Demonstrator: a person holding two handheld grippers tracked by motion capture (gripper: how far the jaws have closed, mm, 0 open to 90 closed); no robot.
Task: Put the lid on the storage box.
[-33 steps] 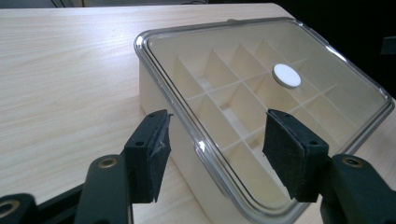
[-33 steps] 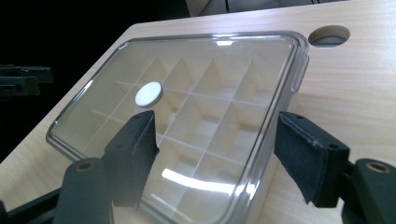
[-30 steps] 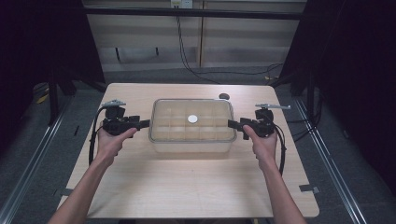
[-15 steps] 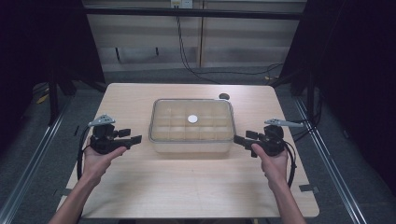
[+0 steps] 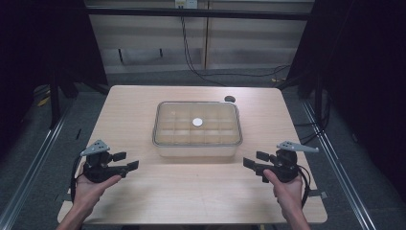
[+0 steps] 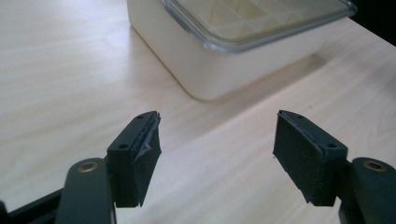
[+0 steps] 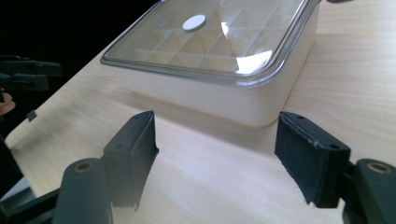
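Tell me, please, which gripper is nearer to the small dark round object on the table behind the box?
Right. The right gripper is on the same side as the dark round object; the left gripper sits diagonally opposite.

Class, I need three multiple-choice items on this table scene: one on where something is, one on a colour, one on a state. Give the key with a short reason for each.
1. Where does the cream plastic box with the clear lid stand?
A. In the table's middle, between the two grippers
B. At the table's near left corner
C. On the floor

2. What colour is the small round disc at the lid's centre?
A. Red
B. White
C. Blue

3. How are the left gripper and right gripper set?
A. Both shut on the box
B. One open, one shut
C. Both open, holding nothing

Key: A, the high view shows the box mid-table with a gripper off each near corner; B, the disc shows white in the high and right gripper views; C, each gripper view shows its fingers wide apart over bare wooden tabletop.
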